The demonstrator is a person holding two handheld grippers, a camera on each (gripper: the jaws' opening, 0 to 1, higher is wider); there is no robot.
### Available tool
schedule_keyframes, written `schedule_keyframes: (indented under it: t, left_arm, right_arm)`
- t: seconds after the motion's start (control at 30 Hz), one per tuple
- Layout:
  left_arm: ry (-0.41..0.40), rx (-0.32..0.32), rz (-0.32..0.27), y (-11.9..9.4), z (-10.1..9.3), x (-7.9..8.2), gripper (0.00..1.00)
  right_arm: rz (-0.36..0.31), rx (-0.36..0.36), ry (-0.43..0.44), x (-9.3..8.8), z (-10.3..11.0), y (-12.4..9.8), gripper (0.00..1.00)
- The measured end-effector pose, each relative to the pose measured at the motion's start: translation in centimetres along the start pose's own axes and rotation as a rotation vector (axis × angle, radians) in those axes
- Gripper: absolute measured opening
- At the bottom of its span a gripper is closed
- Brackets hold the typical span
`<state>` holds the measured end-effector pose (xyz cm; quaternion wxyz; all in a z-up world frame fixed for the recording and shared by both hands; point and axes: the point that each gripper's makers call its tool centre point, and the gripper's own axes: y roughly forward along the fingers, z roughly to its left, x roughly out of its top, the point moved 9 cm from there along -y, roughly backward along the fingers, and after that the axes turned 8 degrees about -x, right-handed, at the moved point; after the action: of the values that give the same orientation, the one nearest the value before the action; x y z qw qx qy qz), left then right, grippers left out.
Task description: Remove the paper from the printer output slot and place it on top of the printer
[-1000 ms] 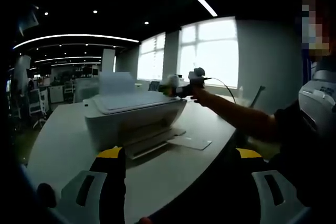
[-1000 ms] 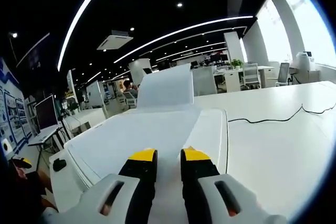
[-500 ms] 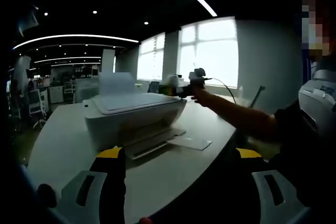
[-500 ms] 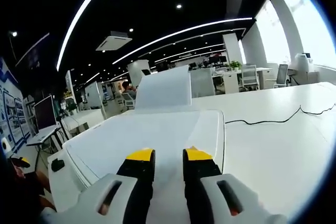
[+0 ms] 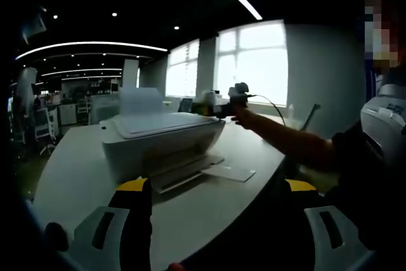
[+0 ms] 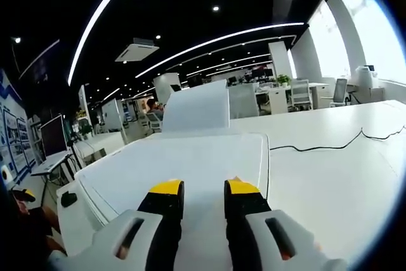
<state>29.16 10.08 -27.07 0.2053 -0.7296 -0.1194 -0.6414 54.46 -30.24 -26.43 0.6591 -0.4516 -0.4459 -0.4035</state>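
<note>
A white inkjet printer (image 5: 162,141) with a flat lid stands on a large white office table (image 5: 70,176), its rear input tray upright and its output tray extended toward the table edge. A white sheet of paper (image 6: 184,169) lies flat on top of the printer's lid, covering most of it; in the left gripper view it reads as a pale slab (image 5: 158,123) on the printer's top. The right gripper (image 6: 197,188), with yellow-tipped black jaws on grey housings, hovers over the near edge of that sheet; its jaws stand a narrow gap apart with nothing between them, so it is released. Seen from the left gripper view, this same gripper (image 5: 219,103) is held at the far right corner of the printer by a person's outstretched arm (image 5: 285,141). The left gripper (image 5: 216,188) is held low and back from the printer, jaws spread wide apart and empty, over the near part of the table. A thin black cable (image 6: 330,144) runs across the table surface beside the printer. A second pale machine (image 5: 384,125) stands at the right of the left gripper view. Bright windows (image 5: 250,61) and ceiling light strips (image 6: 209,39) mark the office behind.
</note>
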Motion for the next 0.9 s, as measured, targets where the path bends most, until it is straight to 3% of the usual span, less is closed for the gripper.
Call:
schedule_keyframes:
  t: [0.9]
  left_arm:
    - [-0.002,-0.003,0.0,0.07,0.04,-0.09,0.87]
  right_arm:
    - [-0.012,0.025,0.004,-0.27,0.0,-0.43,0.31]
